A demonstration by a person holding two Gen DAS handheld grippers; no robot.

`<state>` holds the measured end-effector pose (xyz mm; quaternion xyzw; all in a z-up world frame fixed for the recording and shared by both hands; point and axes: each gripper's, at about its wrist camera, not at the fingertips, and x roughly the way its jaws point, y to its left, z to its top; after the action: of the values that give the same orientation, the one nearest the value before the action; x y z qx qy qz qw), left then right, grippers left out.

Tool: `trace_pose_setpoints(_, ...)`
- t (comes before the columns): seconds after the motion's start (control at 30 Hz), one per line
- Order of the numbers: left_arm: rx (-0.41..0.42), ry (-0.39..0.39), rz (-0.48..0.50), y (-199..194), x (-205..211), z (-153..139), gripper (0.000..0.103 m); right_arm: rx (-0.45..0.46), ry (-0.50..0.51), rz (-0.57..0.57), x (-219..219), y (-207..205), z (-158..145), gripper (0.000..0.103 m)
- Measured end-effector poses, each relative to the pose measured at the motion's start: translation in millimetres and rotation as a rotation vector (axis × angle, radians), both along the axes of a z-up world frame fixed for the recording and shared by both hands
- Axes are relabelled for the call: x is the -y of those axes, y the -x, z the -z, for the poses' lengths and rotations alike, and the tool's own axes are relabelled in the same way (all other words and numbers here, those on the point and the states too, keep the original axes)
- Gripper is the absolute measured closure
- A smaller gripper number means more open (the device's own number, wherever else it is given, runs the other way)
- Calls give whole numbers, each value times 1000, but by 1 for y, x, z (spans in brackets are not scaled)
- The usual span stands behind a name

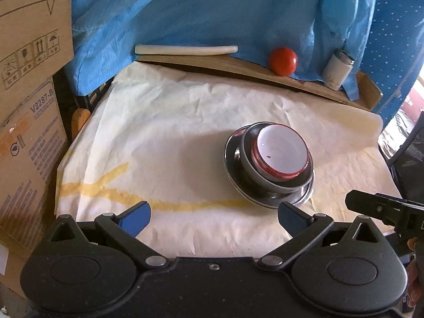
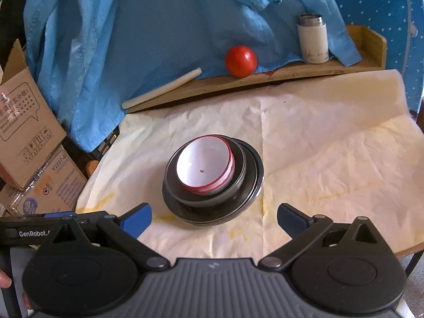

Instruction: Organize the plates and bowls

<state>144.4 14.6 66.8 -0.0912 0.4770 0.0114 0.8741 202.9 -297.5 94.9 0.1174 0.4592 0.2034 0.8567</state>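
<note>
Left gripper (image 1: 213, 218), right gripper (image 2: 214, 218): jaws spread, empty. White red-rimmed bowl (image 2: 205, 168) nested in steel bowls on round steel plate (image 2: 251, 198), mid-table. Stacking apparently complete; next: withdraw.

We seem to be in a cluttered home or storeroom corner: cardboard boxes (image 1: 29, 84) stacked at the frame's left, blue cloth (image 1: 212, 13) draped across the top, creased paper (image 1: 185, 122) covering a table.
</note>
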Motion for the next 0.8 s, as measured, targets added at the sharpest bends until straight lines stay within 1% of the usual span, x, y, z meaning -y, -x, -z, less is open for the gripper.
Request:
trace_pose_setpoints(0.17,31,2,13,12,0,-4,1,34,3,12,0,17,-6,0)
trace_pose_setpoints(0.3,63,18,27,20,-1,-8,1,50,10,25,0,27,-9,0)
trace_pose_setpoints(0.47,107,40,38,31,-2,-10,1,52,25,44,-1,38,-9,0)
trace_pose_setpoints(0.6,122,26,54,39,-2,-5,1,51,27,71,0,47,-4,0)
trace_pose_setpoints(0.73,152,-2,76,52,-1,0,1,74,33,88,1,57,-1,0)
trace_pose_setpoints(0.8,169,-14,83,57,-1,2,1,100,31,93,1,64,-2,0)
